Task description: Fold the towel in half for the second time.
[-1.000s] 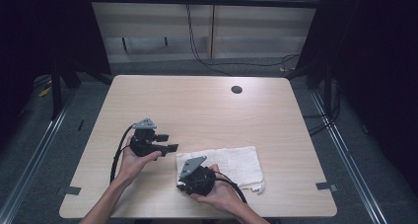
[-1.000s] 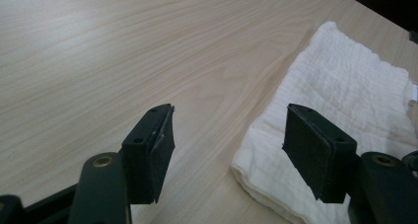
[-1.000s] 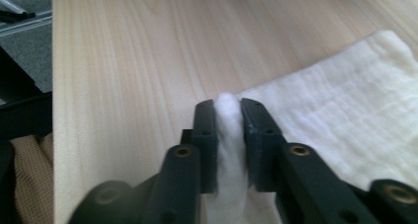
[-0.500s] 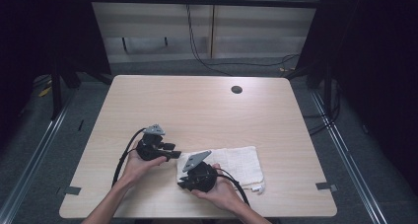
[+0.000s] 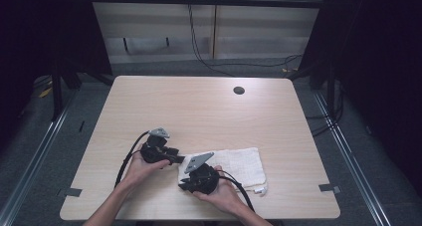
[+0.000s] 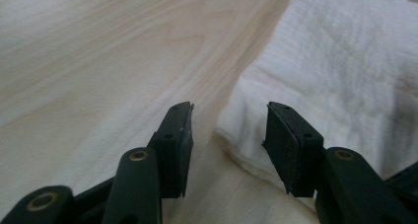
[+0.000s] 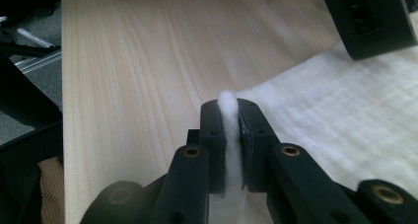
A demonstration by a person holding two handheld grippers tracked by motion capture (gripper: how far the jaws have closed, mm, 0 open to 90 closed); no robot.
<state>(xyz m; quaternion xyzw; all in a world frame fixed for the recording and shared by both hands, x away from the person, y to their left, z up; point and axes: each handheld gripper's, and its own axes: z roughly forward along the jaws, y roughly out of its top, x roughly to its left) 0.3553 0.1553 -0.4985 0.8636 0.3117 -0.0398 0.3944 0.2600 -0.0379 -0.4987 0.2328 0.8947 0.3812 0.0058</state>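
Lying flat near the front edge of the table [image 5: 199, 106], the towel [image 5: 239, 164] is set up so both grippers can take its left end, I judge for a fold or a lift. No container is on the table, just a dark round hole [image 5: 239, 90] in the top at the far side. One corner of the towel is already pinched tight in the right gripper [image 7: 229, 130]. At the neighbouring corner, the left gripper [image 6: 229, 140] has just been closing; its jaws stand half apart, astride the hem [image 6: 236, 150], not pressing it yet.
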